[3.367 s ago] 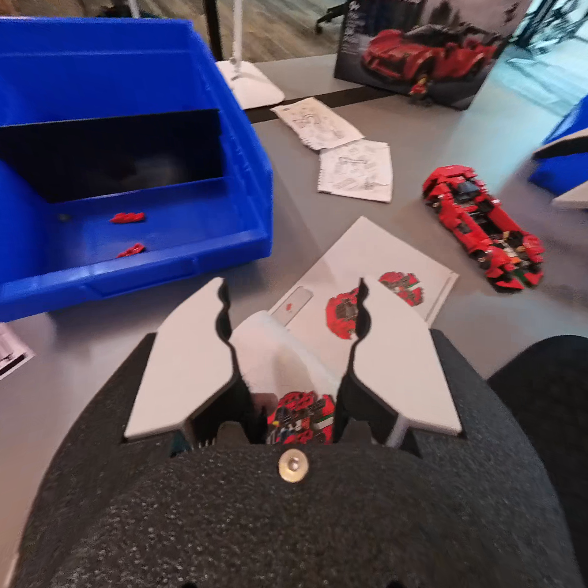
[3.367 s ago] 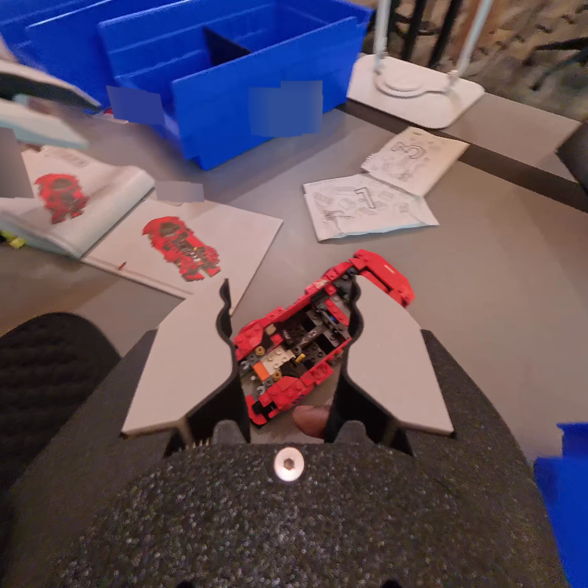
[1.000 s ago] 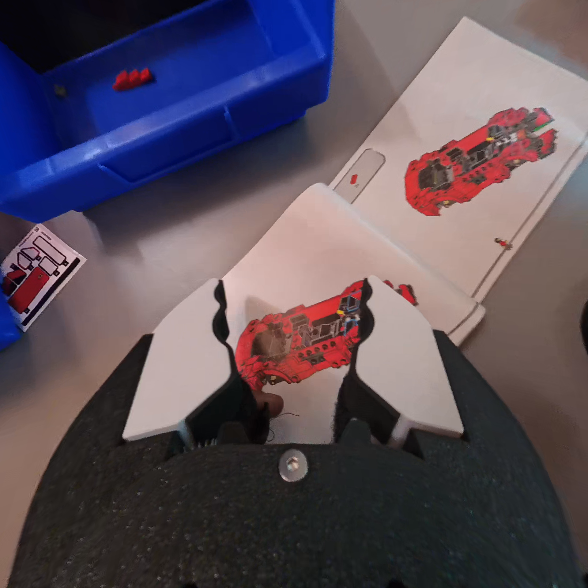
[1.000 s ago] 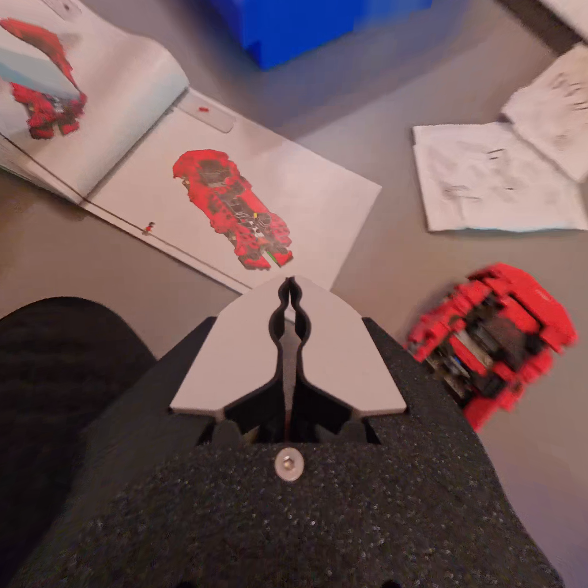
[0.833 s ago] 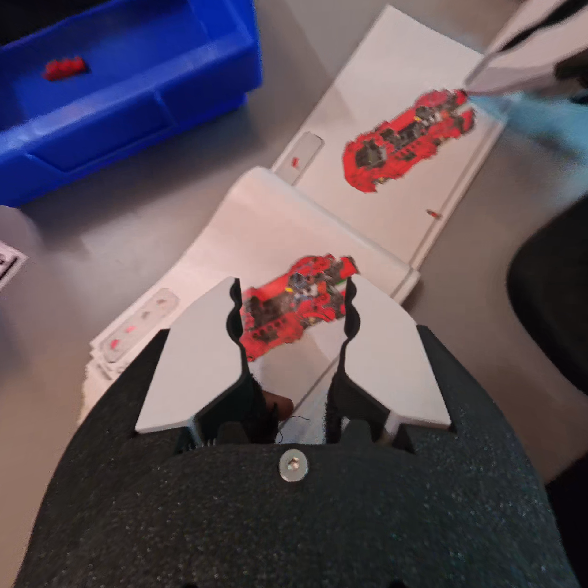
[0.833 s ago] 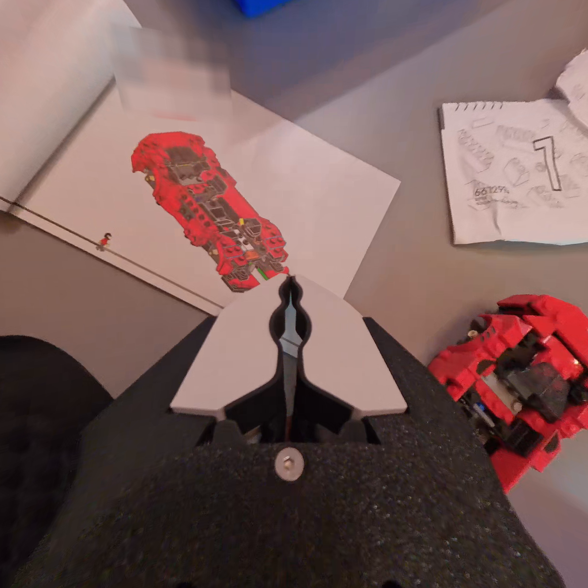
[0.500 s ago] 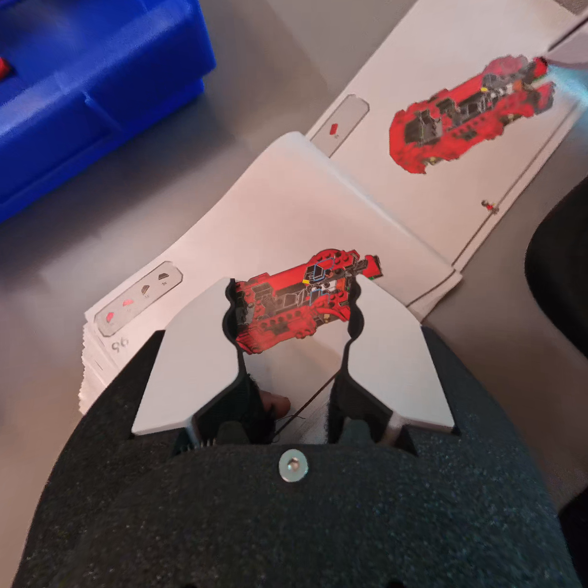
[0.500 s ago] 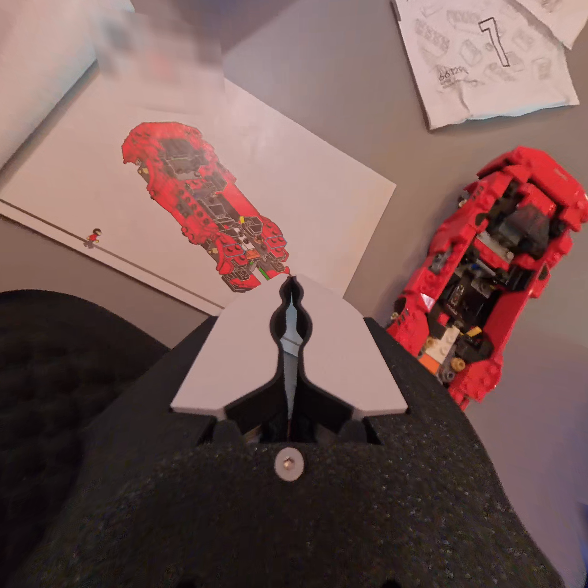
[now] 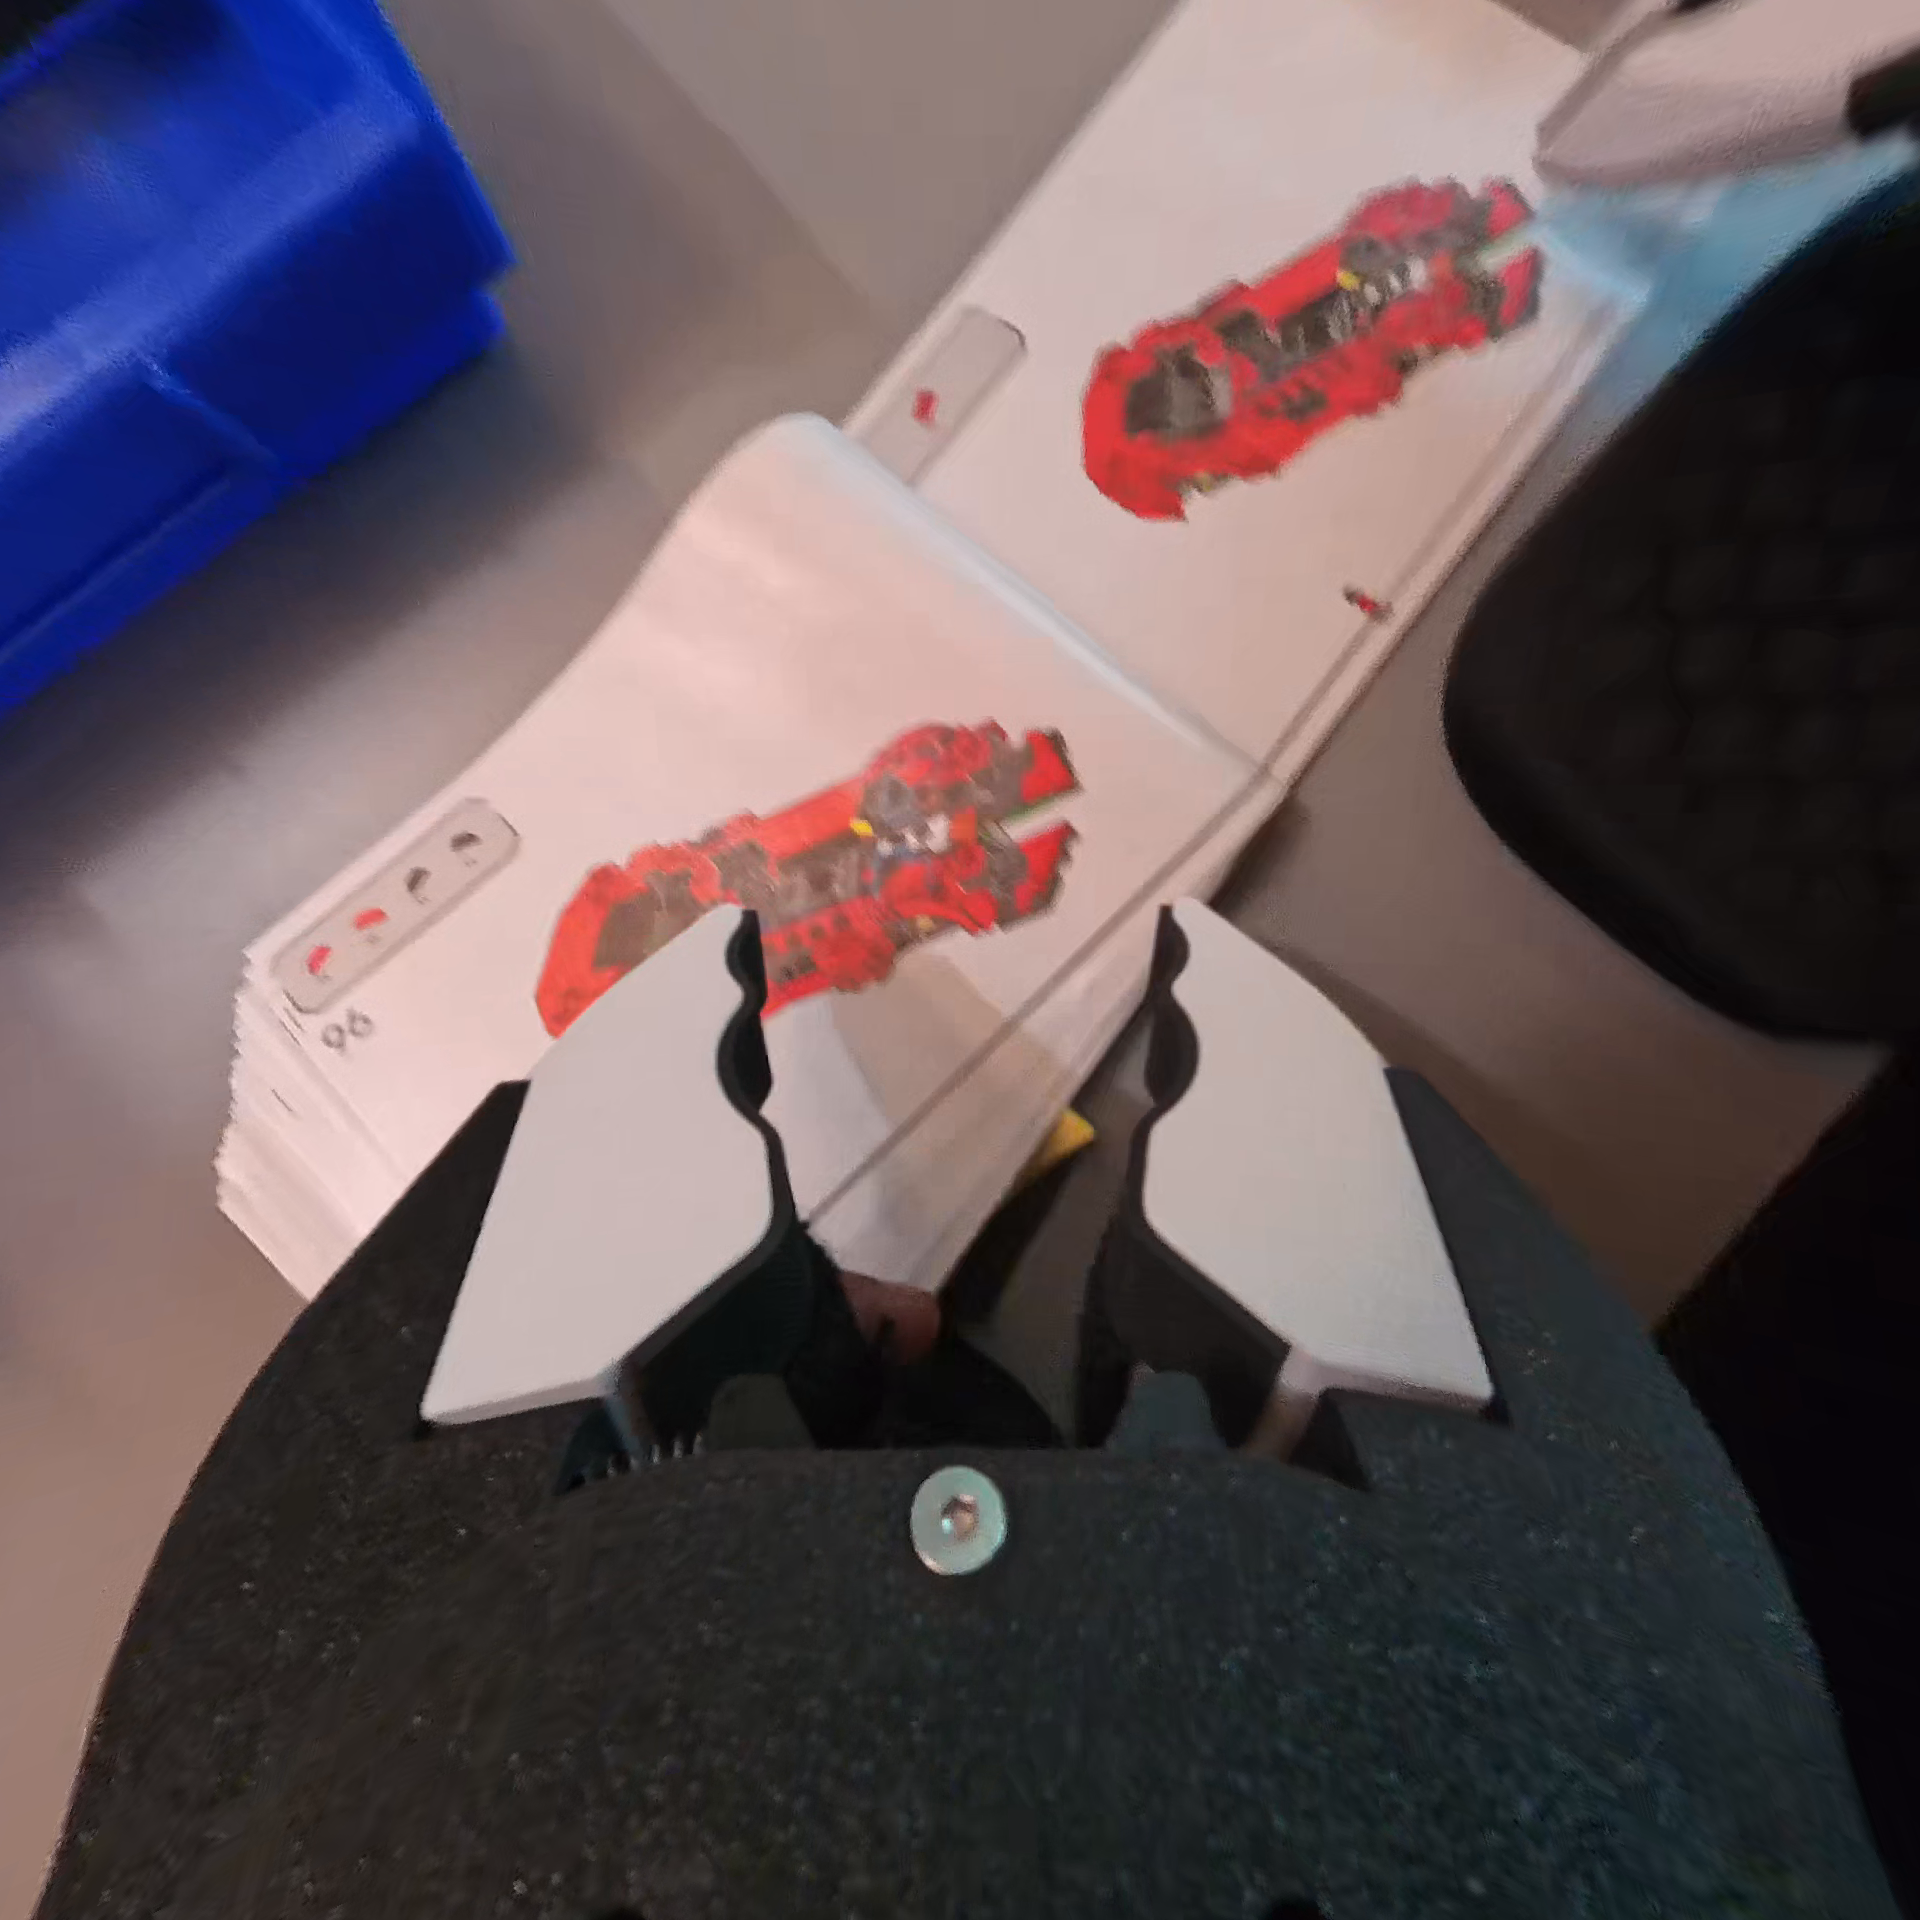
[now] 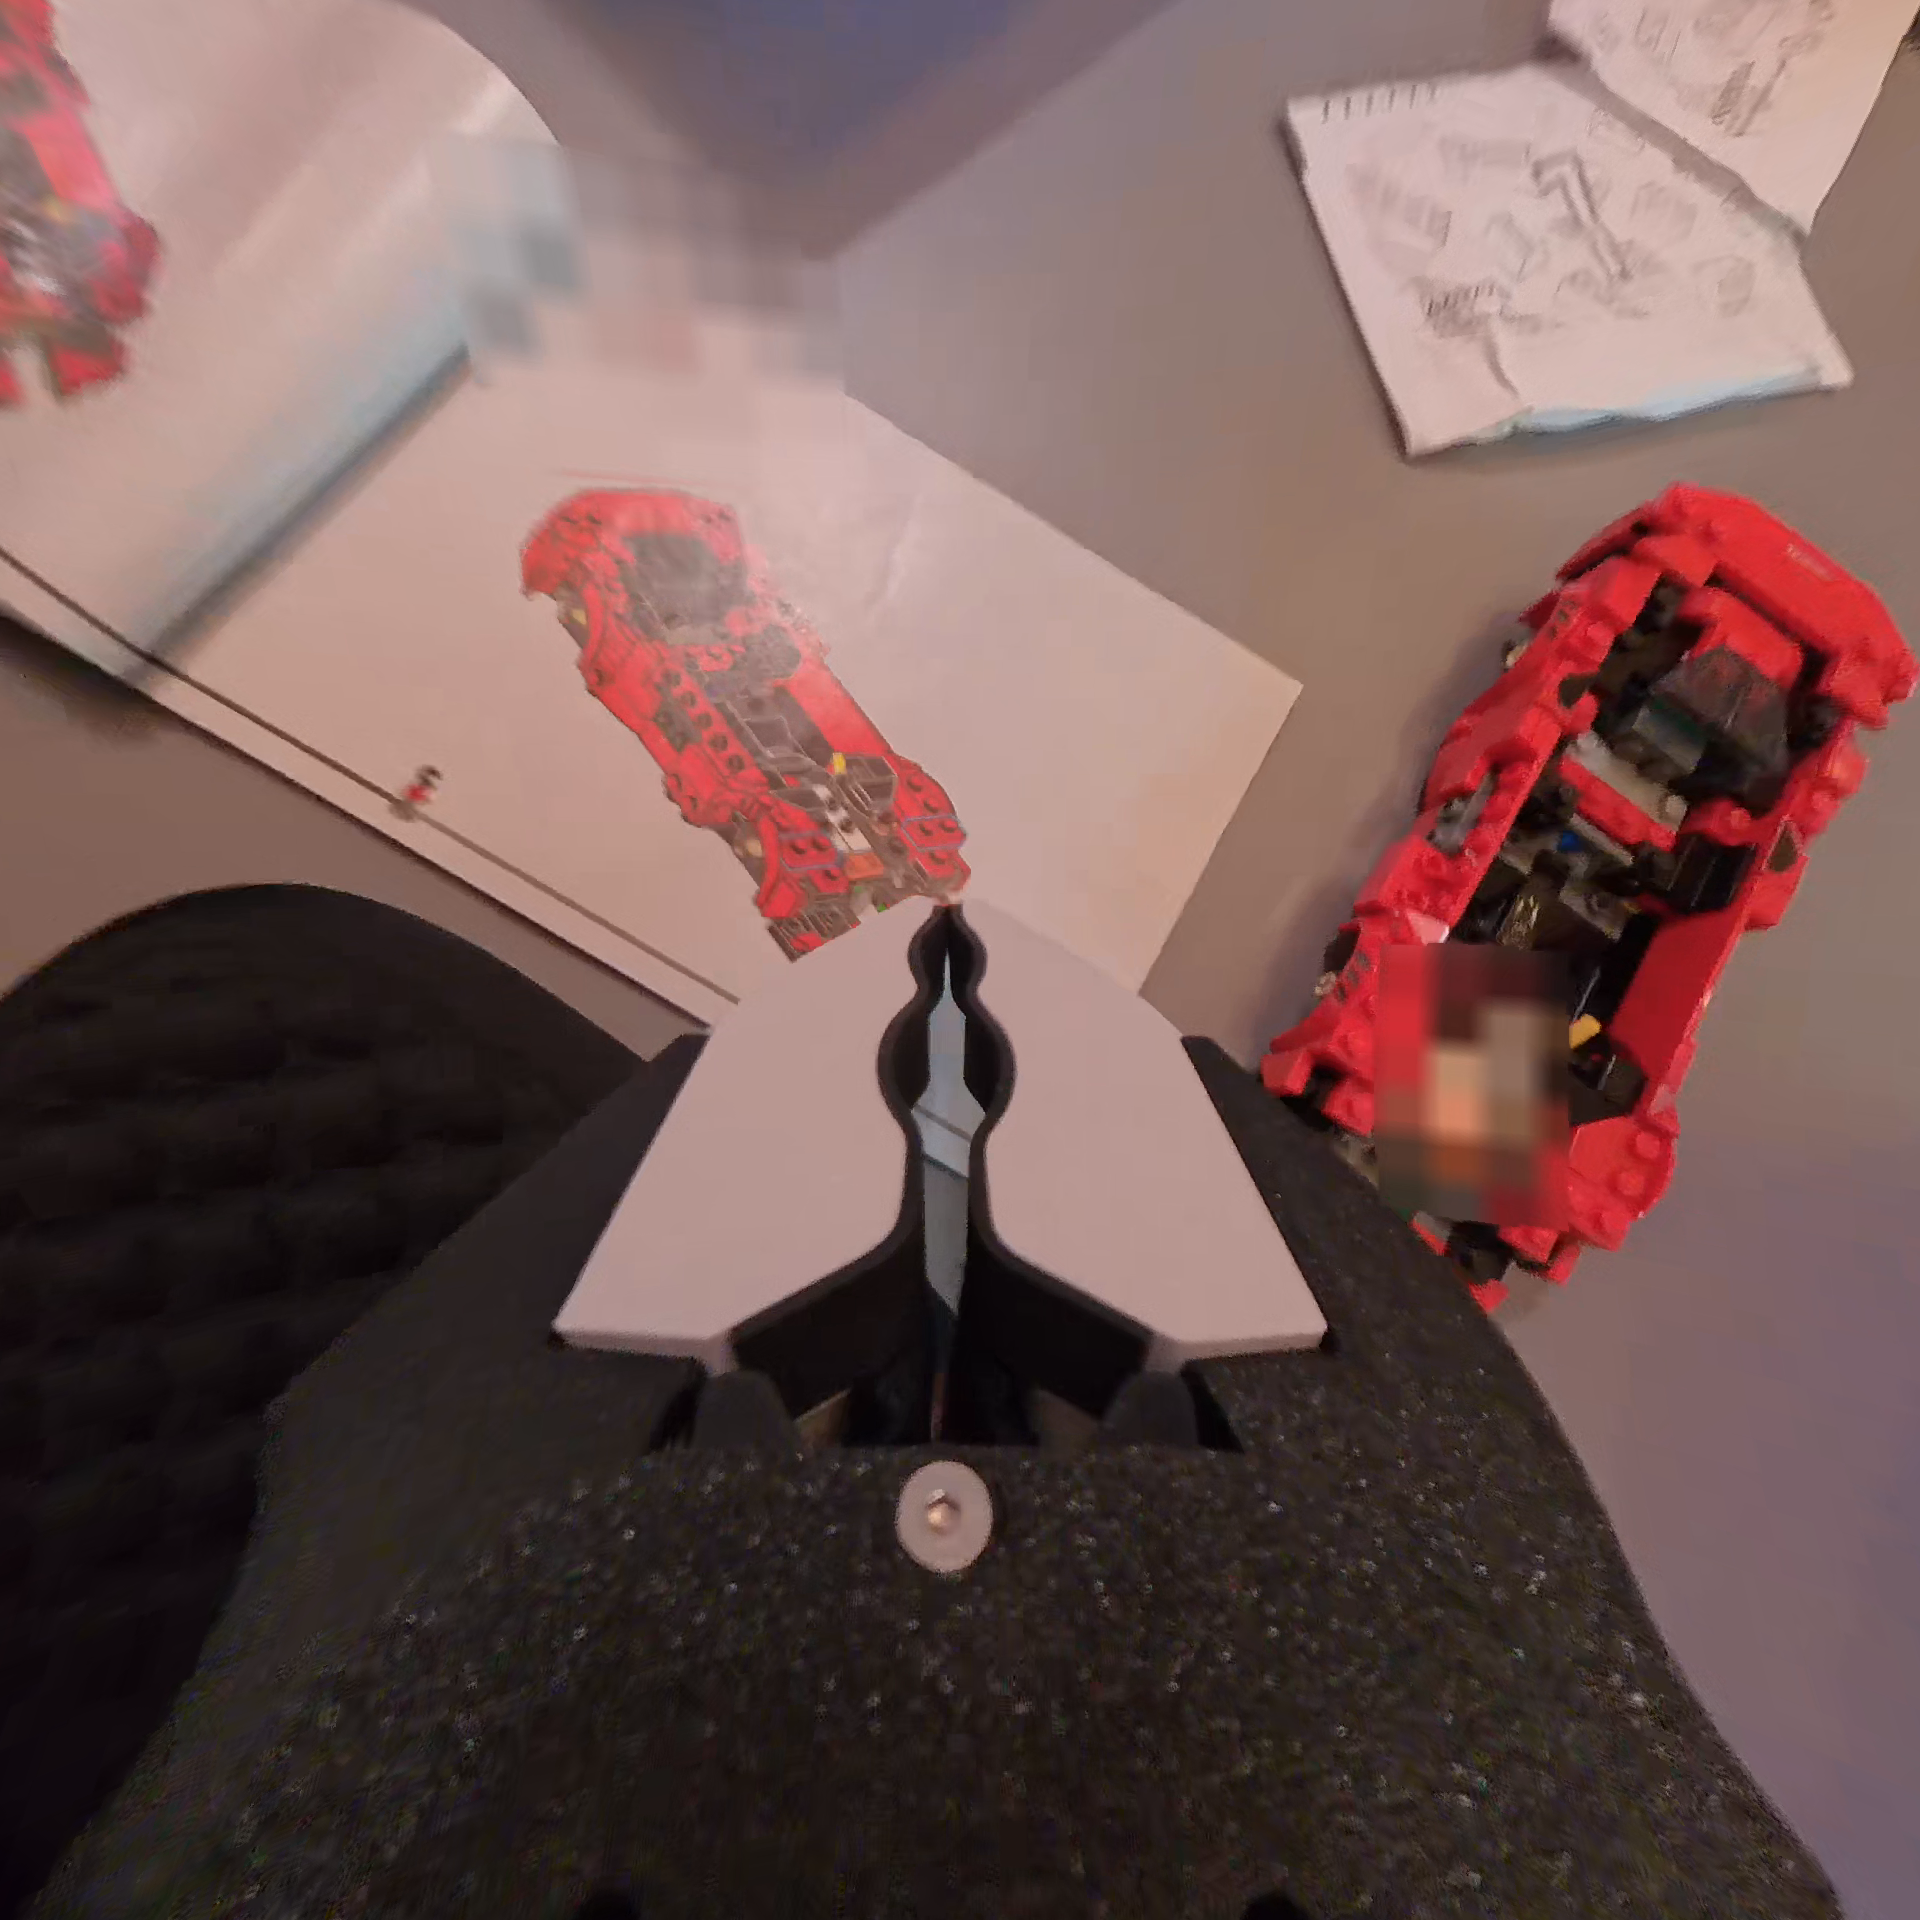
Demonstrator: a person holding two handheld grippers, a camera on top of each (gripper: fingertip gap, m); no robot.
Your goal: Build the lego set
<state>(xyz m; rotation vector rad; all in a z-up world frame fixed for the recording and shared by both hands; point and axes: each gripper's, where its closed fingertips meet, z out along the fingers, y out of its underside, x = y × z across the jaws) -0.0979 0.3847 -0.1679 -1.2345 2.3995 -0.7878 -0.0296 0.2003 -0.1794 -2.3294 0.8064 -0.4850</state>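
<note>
Red lego car (image 10: 1621, 862) right-view only

The right gripper (image 10: 948, 920) is pinched on the edge of a page of the open booklet (image 10: 1039, 665); the red lego car (image 10: 1621, 831) sits just beside it on the grey table (image 10: 1091, 312); crumpled paper bags (image 10: 1558, 249) lie farther off.

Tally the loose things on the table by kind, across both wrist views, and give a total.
Blue bin: 1
Instruction booklet: 1
Red lego car: 1
Crumpled paper bags: 2
Total: 5
</note>
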